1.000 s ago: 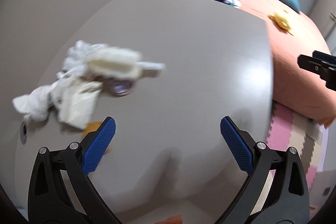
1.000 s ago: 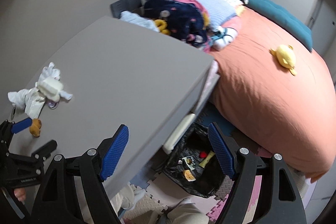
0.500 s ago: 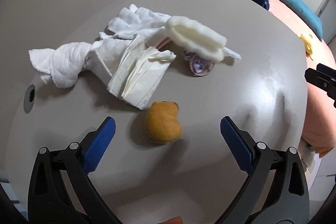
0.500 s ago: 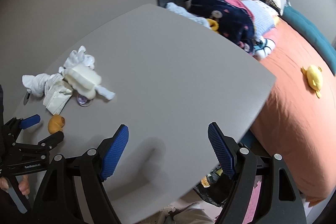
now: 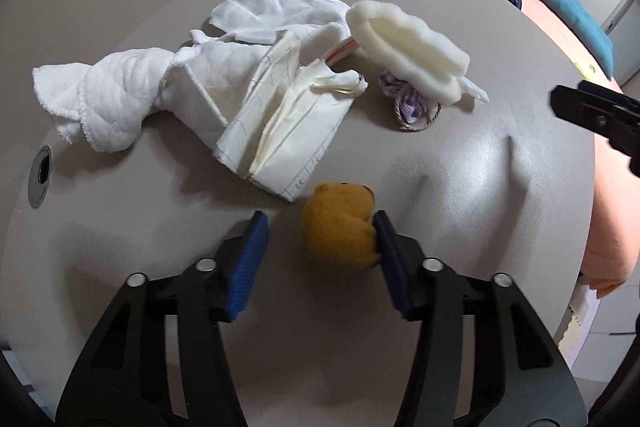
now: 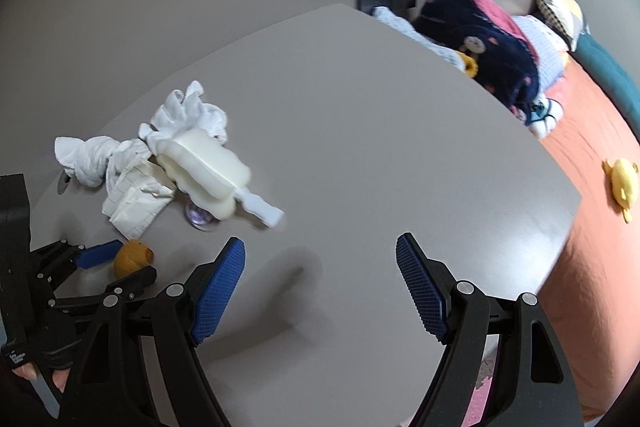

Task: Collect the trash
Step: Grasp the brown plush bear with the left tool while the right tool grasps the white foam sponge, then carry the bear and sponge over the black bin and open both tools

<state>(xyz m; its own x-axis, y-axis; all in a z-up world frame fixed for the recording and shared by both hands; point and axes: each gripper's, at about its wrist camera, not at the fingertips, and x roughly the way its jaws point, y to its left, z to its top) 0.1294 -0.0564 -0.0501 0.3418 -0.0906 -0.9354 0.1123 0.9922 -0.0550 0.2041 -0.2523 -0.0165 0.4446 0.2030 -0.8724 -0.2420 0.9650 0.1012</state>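
A small orange-brown plush lump lies on the grey table. My left gripper straddles it: the right pad touches it, the left pad stands apart, so the jaws are part open. It also shows in the right wrist view. Beyond it lies a pile: white cloths, folded paper, a cream foam piece and a purple wrapper. My right gripper is open and empty above the table's middle.
A cable hole sits at the table's left edge. A bed with an orange cover, a yellow plush toy and piled clothes lies to the right of the table.
My left gripper has moved forward around the orange plush lump and its jaws have narrowed. The right gripper has swung left over the table.
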